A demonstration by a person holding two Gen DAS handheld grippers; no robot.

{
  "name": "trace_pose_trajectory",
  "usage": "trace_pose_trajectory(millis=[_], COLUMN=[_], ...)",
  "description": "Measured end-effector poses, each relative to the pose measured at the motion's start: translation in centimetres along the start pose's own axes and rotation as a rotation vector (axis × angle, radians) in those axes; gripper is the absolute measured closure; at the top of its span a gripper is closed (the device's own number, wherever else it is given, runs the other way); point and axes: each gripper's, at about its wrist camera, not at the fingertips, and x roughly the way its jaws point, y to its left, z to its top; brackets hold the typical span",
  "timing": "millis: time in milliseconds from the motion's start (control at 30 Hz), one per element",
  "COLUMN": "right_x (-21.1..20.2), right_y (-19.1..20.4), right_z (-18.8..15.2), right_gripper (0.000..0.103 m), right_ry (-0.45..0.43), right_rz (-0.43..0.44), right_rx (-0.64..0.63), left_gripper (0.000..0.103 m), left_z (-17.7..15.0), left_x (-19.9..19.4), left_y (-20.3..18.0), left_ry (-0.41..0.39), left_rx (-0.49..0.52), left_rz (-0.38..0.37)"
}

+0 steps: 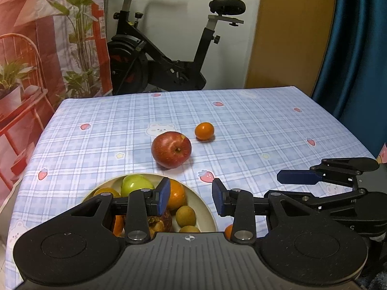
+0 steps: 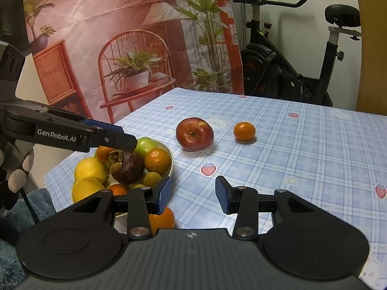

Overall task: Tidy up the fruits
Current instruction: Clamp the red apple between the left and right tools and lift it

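Note:
A red apple (image 1: 171, 149) (image 2: 194, 134) and a small orange (image 1: 204, 131) (image 2: 244, 131) lie loose on the checked tablecloth. A cream bowl (image 1: 205, 207) (image 2: 169, 155) holds a green apple (image 1: 134, 184), oranges, lemons (image 2: 89, 169), a dark mangosteen (image 2: 128, 166) and small brown fruits. My left gripper (image 1: 191, 199) is open and empty, hovering over the bowl's right rim. My right gripper (image 2: 193, 194) is open and empty, just right of the bowl. Another orange (image 2: 162, 218) lies on the cloth under its left finger.
The table (image 1: 266, 125) is covered by a blue plaid cloth; its far edge faces an exercise bike (image 1: 169, 48). A printed red curtain (image 2: 121, 48) hangs at the left. The right gripper shows at the right of the left wrist view (image 1: 314, 183).

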Motion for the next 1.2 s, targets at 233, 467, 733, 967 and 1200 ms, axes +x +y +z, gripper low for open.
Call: trace_pose_trajectory(millis=[233, 467, 733, 967, 1200], right_x=[0.9, 3.6, 9.3, 14.4, 16.9], right_y=[-0.7, -1.3, -0.9, -0.9, -1.5], right_z=[1.1, 4.0, 5.8, 5.9, 5.8], right_gripper=[0.06, 0.048, 0.027, 0.027, 0.026], right_ry=[0.003, -0.014, 0.012, 0.088, 0.127], right_rz=[-0.009, -0.018, 0.006, 0.034, 0.06], right_rx=[-0.004, -0.04, -0.115, -0.103, -0.061], left_gripper=[0.056, 0.056, 0.056, 0.046, 0.046], left_z=[1.1, 4.1, 6.1, 5.8, 5.4], left_x=[1.0, 2.9, 6.7, 10.3, 12.8], left_y=[1.0, 3.7, 6.4, 7.0, 7.5], left_ry=[-0.001, -0.007, 0.038, 0.106, 0.155], left_rx=[0.001, -0.017, -0.098, -0.128, -0.126], left_rz=[0.0, 0.015, -0.026, -0.095, -0.146])
